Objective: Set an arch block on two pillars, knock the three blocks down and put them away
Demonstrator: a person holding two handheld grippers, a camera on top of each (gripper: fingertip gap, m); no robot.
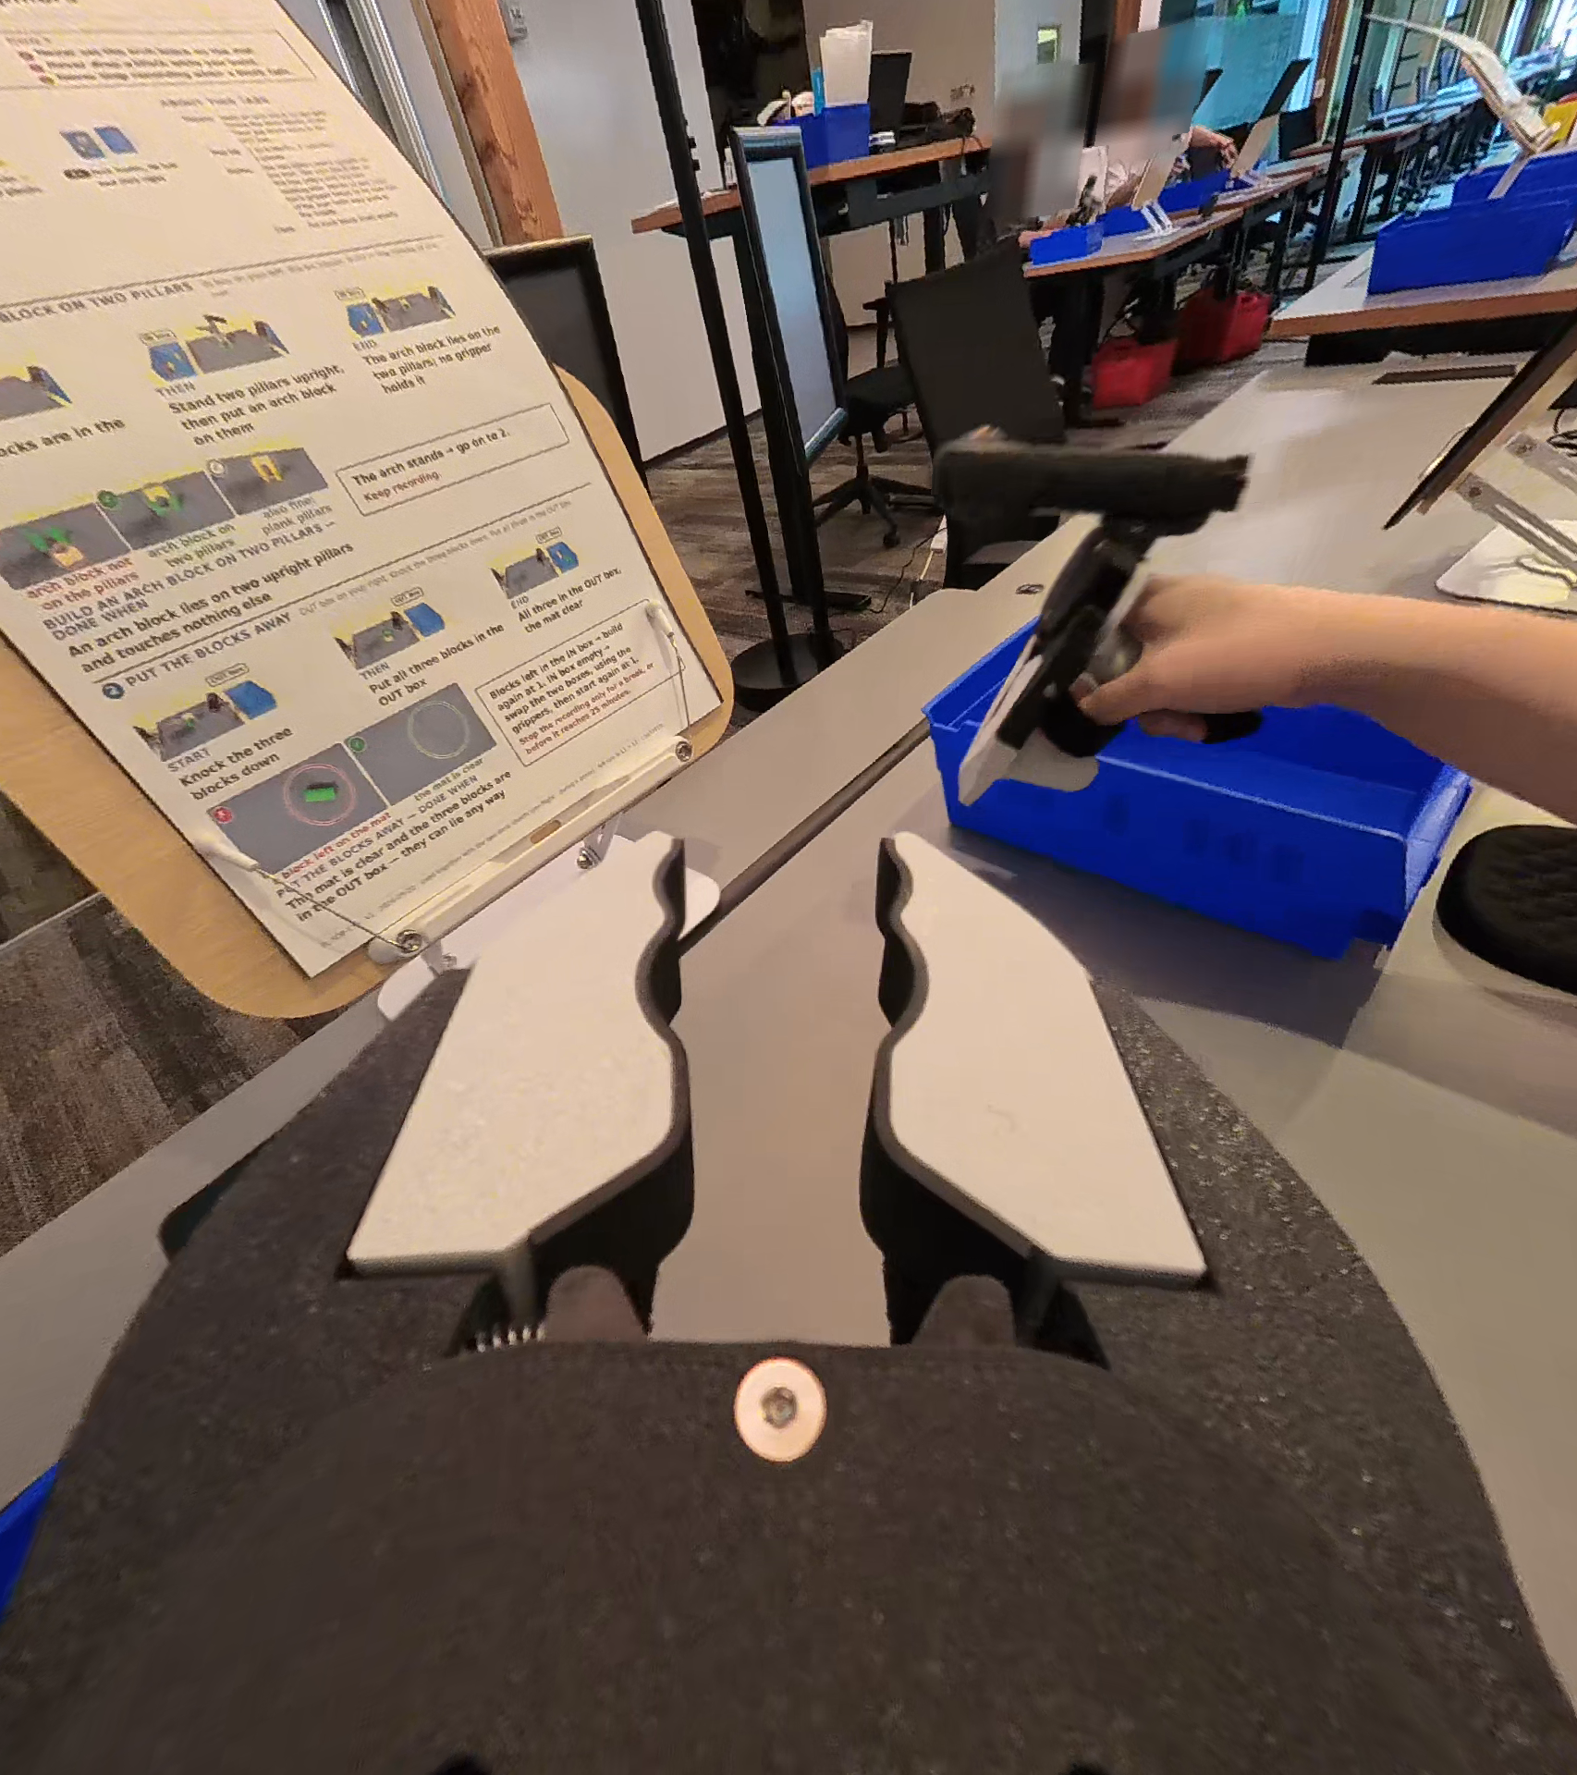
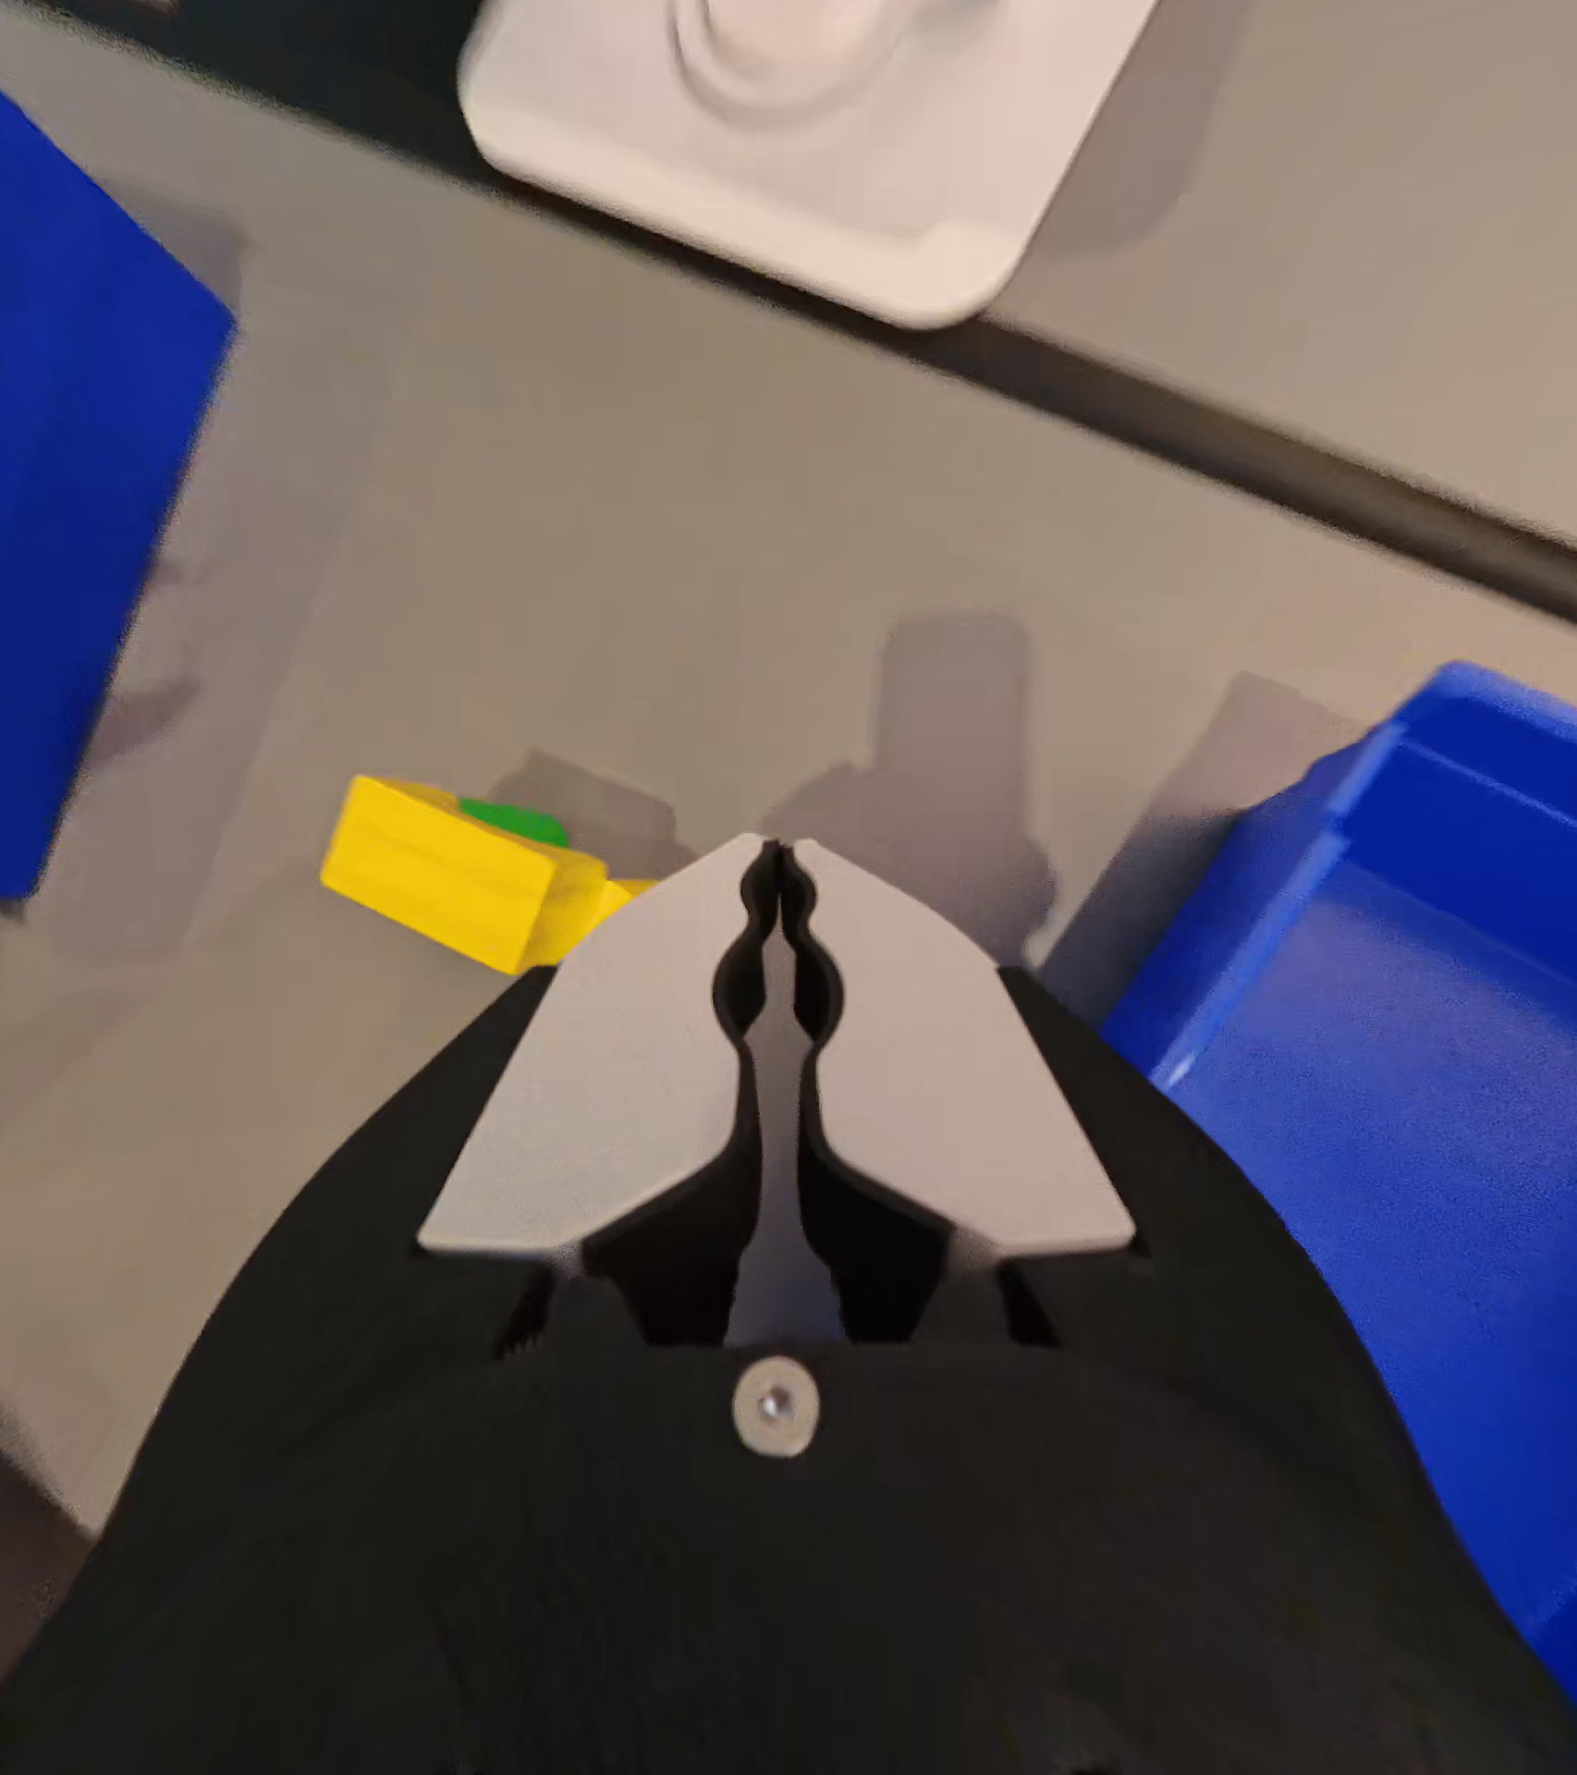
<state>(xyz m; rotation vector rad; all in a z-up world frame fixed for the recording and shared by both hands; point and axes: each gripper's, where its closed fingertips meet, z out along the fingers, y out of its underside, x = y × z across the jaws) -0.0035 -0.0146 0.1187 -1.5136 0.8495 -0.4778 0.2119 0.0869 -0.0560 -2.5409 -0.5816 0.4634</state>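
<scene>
Currently the left gripper (image 1: 780, 855) hangs above the grey table (image 1: 1486, 1201) with its jaws spread wide and nothing between them; it faces an instruction sheet (image 1: 218, 499) propped on a wooden board (image 1: 45, 768). Farther off in the left wrist view, a person's hand (image 1: 1178, 653) holds the right gripper (image 1: 982, 783) tilted downward, its tip at the near rim of a blue bin (image 1: 1246, 836). A black padded rest (image 1: 1563, 912) lies just right of that bin.

Right wrist view: the right gripper (image 2: 777, 847) has its jaws pressed together at the tips, holding nothing. Just left of and beyond its fingertips, a yellow block (image 2: 448, 888) lies flat on the table (image 2: 573, 480), with a green block (image 2: 516, 821) touching its far side, mostly hidden. A third block cannot be made out. One blue bin (image 2: 1438, 1009) sits to the right of the gripper; another blue bin (image 2: 26, 480), blurred, is at the left edge. A white stand base (image 2: 765, 163) rests at the table's far side.
</scene>
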